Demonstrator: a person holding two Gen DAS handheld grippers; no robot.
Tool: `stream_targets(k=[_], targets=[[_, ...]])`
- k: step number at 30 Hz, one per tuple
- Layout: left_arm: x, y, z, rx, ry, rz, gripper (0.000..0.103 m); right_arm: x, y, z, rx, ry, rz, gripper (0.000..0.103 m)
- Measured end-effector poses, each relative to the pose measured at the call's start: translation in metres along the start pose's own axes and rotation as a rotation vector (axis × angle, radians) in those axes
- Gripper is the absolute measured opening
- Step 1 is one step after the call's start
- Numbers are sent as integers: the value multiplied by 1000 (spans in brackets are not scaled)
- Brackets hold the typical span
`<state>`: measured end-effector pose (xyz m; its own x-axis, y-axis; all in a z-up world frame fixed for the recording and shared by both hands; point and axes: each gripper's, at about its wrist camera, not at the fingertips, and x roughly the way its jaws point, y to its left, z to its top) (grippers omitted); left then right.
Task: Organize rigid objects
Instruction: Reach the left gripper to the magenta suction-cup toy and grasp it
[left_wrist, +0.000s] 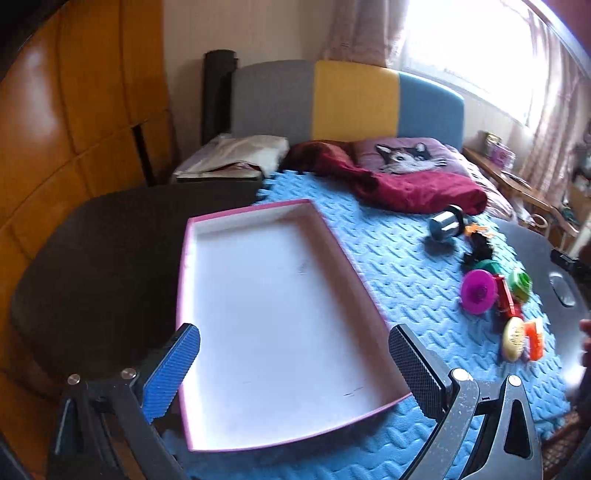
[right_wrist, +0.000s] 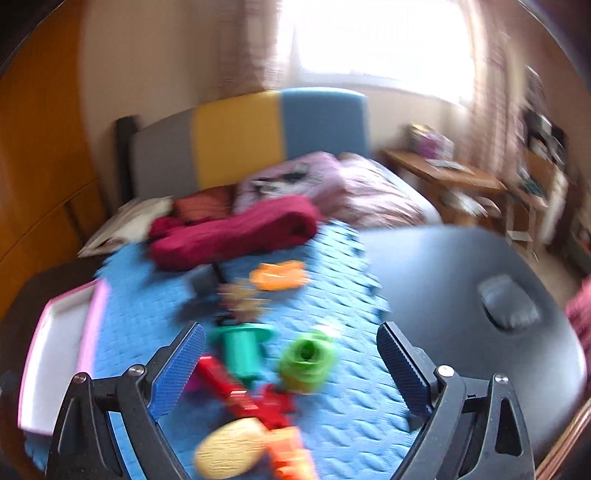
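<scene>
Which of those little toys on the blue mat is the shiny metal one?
The small silver dumbbell, farthest back near the red blanket. The other toys are coloured plastic, like the purple disc.

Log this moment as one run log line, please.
left gripper: open over empty pink tray | right gripper: open above toy pile, green piece between fingers | nothing held

Left wrist view: I look down and forward from close above the pink-rimmed tray (left_wrist: 280, 317), facing the headboard (left_wrist: 347, 99). Right wrist view: low, close over the toy pile (right_wrist: 258, 376), same heading, blurred. Both share the blue foam mat (left_wrist: 406, 266), tray, toys, red blanket (right_wrist: 236, 229) and window.
</scene>
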<state>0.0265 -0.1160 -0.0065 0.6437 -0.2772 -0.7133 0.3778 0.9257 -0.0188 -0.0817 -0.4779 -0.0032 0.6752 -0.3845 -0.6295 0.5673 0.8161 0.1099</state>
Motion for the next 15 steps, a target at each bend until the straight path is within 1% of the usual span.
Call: stream_targets(k=[1,2,4,5,8,10,13,15], targets=[[3,-5,2,8,5,-16,103,3,-10,-1,39,15,-10,96],[5,-11,5,16,10,-30,103,5,-20,1,89,29,3,96],[10,-22,9,36,16,-57,103,5,-31,3,150,16,28,96],[12,-28,11,51,18,-72,103,6,-34,3,158,18,27,96],[21,-51,17,115,30,-108,103,8,-39,3,188,39,67,96],[31,-71,19,169,57,-152,102,8,-37,1,194,45,67,96],[40,-94,21,225,63,-188,97,9,-38,0,213,54,84,96],[48,-113,23,270,72,-219,90,10,-38,-1,218,62,89,96]])
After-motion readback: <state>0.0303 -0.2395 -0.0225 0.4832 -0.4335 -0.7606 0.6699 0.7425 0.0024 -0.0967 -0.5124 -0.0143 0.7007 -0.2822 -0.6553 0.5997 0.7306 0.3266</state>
